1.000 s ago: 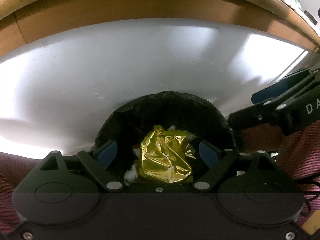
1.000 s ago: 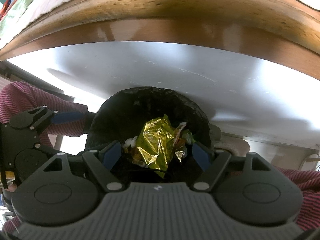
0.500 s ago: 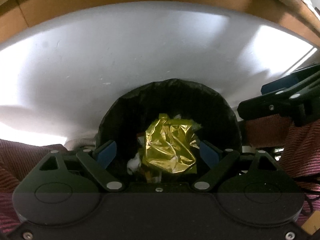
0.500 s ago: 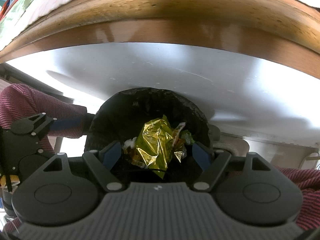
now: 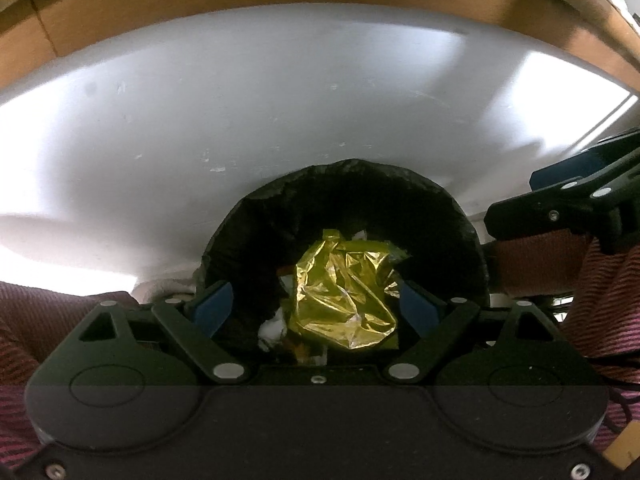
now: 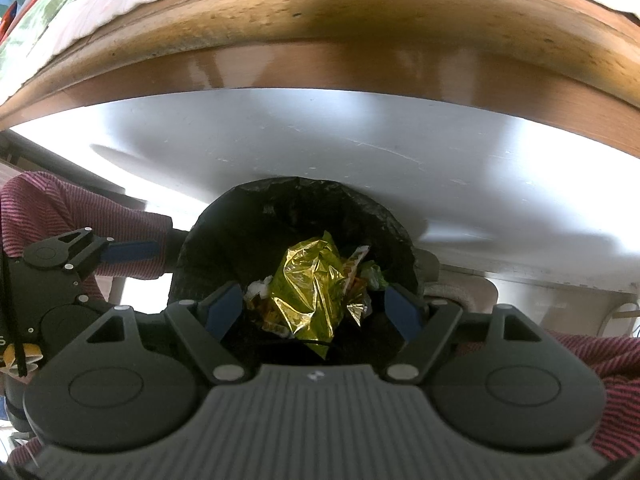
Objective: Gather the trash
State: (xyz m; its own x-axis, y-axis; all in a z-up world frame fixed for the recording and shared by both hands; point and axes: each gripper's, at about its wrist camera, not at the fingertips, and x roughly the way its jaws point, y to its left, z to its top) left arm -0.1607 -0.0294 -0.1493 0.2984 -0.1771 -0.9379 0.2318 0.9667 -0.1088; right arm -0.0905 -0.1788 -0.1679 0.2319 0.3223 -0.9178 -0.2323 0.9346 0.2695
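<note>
Floor (image 5: 280, 112), pale and glossy, spreads beyond both claws, under a wooden edge (image 6: 320, 52). Black-lined bin (image 5: 348, 204) sits straight ahead of and below the left gripper (image 5: 316, 306), and likewise below the right gripper (image 6: 316, 304), its mouth open upward between each spread pair of fingers. Crumpled gold foil wrapper (image 5: 344, 300) lies on top inside, touched by neither. Both grippers look about equally near; each stands wide and holds nothing.

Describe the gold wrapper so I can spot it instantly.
Find the round bin lined with a black bag, below the wooden table edge. The gold wrapper lies crumpled on top of the trash inside. It alone is shiny metallic yellow; the scraps around it are white or printed.
</note>
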